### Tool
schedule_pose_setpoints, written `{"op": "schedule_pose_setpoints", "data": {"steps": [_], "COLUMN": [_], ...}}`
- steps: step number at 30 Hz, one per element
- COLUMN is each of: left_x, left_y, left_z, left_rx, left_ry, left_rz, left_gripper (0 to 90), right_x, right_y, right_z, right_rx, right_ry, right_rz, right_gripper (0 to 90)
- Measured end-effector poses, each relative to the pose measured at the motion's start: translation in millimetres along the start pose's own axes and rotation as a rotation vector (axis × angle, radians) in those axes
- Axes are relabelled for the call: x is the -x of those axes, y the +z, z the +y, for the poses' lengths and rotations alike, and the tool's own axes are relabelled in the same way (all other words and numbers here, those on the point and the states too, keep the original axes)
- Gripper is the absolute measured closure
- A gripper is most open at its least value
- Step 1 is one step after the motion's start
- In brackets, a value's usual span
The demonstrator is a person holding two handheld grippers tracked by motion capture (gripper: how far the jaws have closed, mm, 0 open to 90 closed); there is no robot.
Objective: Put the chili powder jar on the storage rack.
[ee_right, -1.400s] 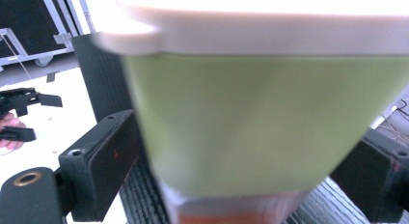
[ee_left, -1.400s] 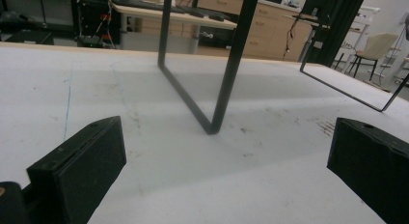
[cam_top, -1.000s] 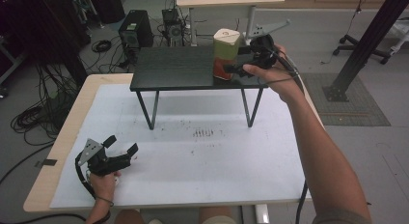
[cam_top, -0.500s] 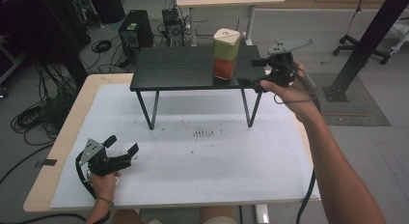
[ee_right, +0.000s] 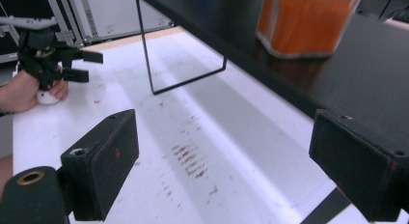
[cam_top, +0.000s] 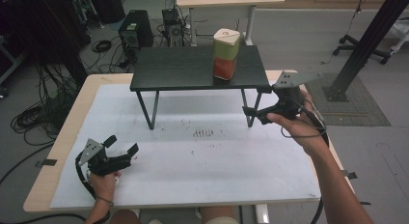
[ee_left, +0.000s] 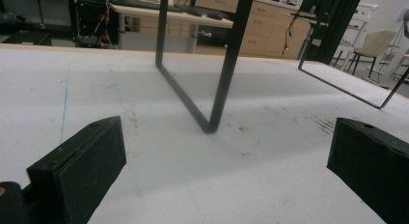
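Note:
A jar [cam_top: 225, 54] with a white lid, a green band and orange contents stands alone on the right part of the small black table [cam_top: 183, 69]. My right gripper [cam_top: 254, 100] hangs open just off that table's front right corner, beside its leg, with nothing between the jaws. In the right gripper view the jar [ee_right: 304, 21] sits above and beyond the open jaws, on the dark tabletop [ee_right: 366, 74]. My left gripper [cam_top: 121, 144] rests open near the mat's front left, held by a hand. It faces a thin black table leg [ee_left: 217, 89] some way off.
A white mat [cam_top: 207, 156] with a small patch of dark marks [cam_top: 203, 133] covers the wooden tabletop. The right gripper's cable loops under the person's wrist [cam_top: 308, 132]. A computer, cables and another desk stand on the floor beyond the far edge.
My right gripper has let go of the jar and drawn back, right and down, from the tabletop to its front right corner. The jar stays put. The left gripper has not moved.

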State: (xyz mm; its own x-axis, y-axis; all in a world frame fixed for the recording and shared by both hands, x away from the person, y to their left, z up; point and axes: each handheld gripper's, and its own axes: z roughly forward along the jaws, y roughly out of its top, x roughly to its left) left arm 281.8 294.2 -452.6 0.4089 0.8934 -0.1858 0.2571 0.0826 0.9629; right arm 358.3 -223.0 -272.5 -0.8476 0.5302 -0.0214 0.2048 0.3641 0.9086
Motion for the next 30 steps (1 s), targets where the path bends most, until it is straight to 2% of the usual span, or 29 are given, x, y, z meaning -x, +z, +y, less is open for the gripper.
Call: {"op": "schedule_pose_setpoints", "data": {"steps": [9, 11, 22, 30], "left_x": [-0.2, -0.2, -0.2, -0.5], "left_y": [0.3, 0.2, 0.0, -0.2], "left_z": [0.0, -0.1, -0.1, 0.0], "left_rx": [-0.002, 0.000, 0.002, 0.004], "left_ry": [-0.004, -0.003, -0.004, -0.004], "left_rz": [0.000, 0.001, 0.001, 0.001], "left_gripper": [0.2, 0.2, 0.2, 0.2], "right_x": [-15.3, -17.8, -21.8, -26.4], "right_y": [-1.7, -2.4, -2.9, 3.0], "right_z": [-31.4, -36.4, -59.6, -76.5], "right_rx": [-0.012, -0.007, -0.023, -0.039], "right_ry": [0.014, -0.001, 0.022, 0.031], "right_rz": [0.005, -0.007, -0.014, -0.016], "right_gripper": [9.9, 9.9, 9.3, 9.2]}}
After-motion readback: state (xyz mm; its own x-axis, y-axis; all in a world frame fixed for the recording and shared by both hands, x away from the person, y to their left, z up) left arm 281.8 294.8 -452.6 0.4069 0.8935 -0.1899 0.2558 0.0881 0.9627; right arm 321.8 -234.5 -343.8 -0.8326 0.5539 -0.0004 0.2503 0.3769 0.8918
